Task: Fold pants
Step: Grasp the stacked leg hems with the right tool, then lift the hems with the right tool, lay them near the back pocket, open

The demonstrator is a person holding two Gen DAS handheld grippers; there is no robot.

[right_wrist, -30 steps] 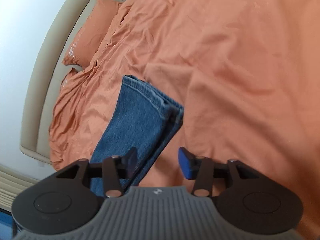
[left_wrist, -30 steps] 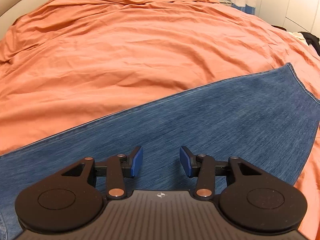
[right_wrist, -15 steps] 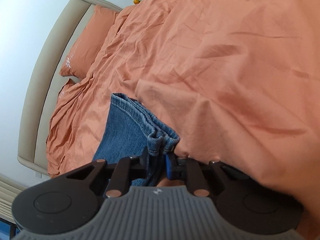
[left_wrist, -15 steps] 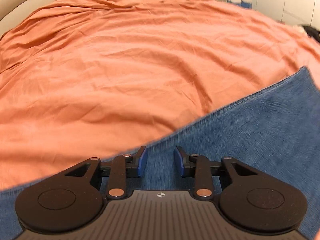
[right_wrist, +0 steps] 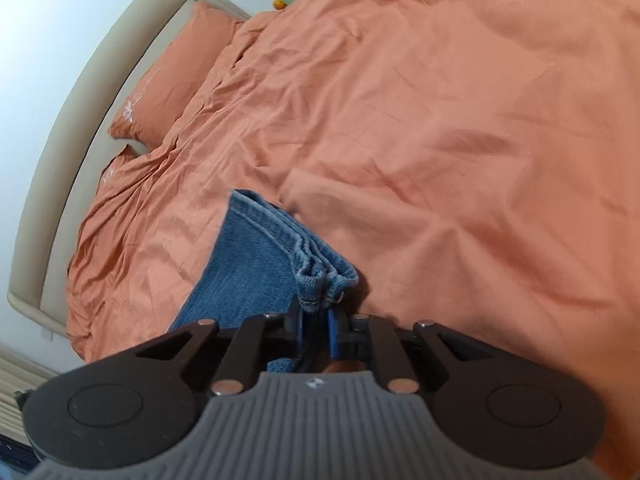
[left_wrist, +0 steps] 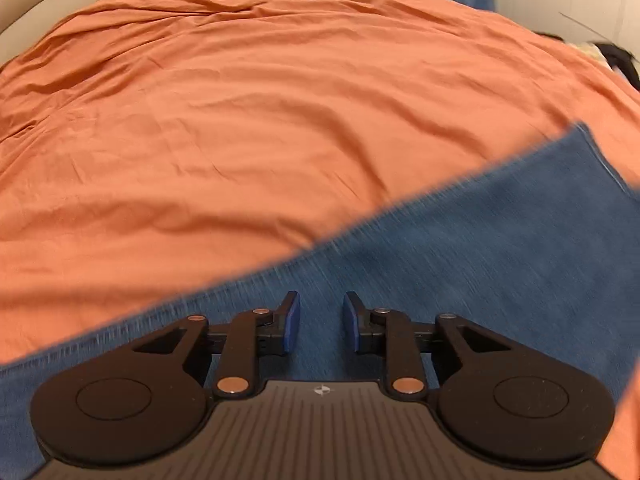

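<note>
Over jeans (left_wrist: 460, 264): left gripper (left_wrist: 318, 322) fingers apart | right gripper (right_wrist: 316, 326) clamps hem (stacked)

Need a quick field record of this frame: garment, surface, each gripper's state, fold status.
garment: blue jeans, lying in a long strip
surface: orange duvet on a bed
left gripper: open, fingers apart over the denim, gripping nothing
right gripper: shut on the hem end of the jeans
background: orange pillow, beige headboard
fold status: lengthwise fold visible, no crosswise fold yet
</note>
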